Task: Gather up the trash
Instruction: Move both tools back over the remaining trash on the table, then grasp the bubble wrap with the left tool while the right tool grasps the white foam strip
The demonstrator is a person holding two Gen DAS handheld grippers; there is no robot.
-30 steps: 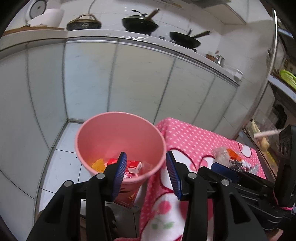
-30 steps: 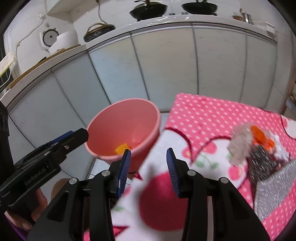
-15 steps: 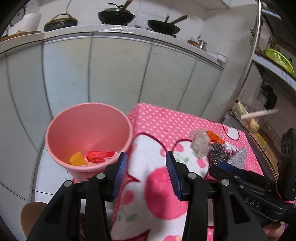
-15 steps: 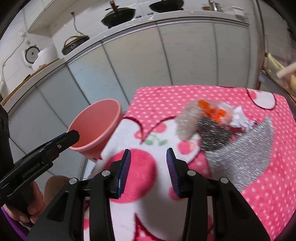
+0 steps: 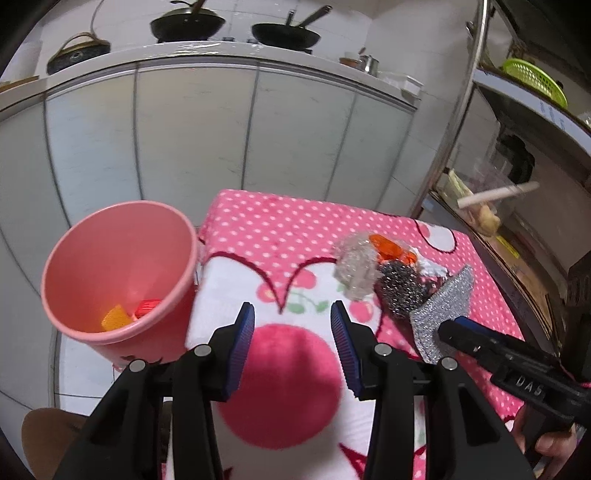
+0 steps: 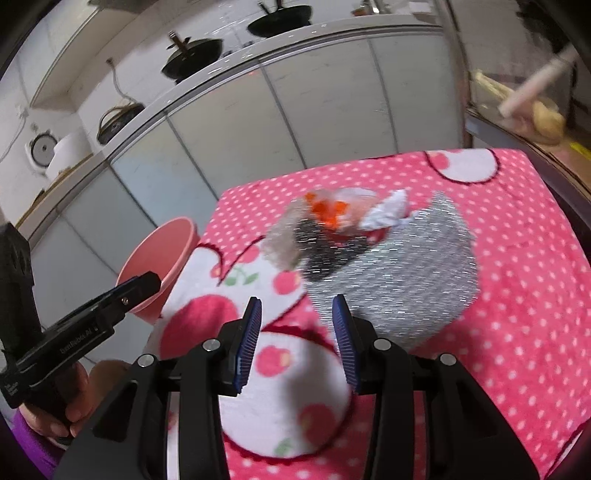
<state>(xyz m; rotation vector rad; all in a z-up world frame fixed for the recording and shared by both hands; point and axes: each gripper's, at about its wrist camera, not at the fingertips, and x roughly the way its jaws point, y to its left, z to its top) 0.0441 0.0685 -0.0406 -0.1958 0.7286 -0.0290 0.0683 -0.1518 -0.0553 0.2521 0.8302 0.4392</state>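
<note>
- Left gripper [image 5: 291,325] empty, jaws apart, hovering above the pink cloth [image 5: 280,236] near the pink bin [image 5: 110,225]; probably kept by the bin for drop-offs.
- Right gripper [image 6: 295,321] likewise released and empty, aimed at the trash pile [image 6: 332,225]; glitter sheet [image 6: 413,273] lying just beyond its tips, likely the first thing to grasp.
- Pile heaped mid-cloth: grey crumpled wad [image 5: 356,264], dark scourer [image 5: 400,291], orange scraps [image 5: 389,249], white paper [image 6: 388,208], all touching or overlapping.
- Bin standing off the cloth's left edge, already holding an orange piece [image 5: 116,317] and a red packet [image 5: 147,306].
- Nothing blocking the reach; overlap in the pile possibly dragging neighbours along.
- Pans [image 5: 186,24] on the counter behind, well apart.
</note>
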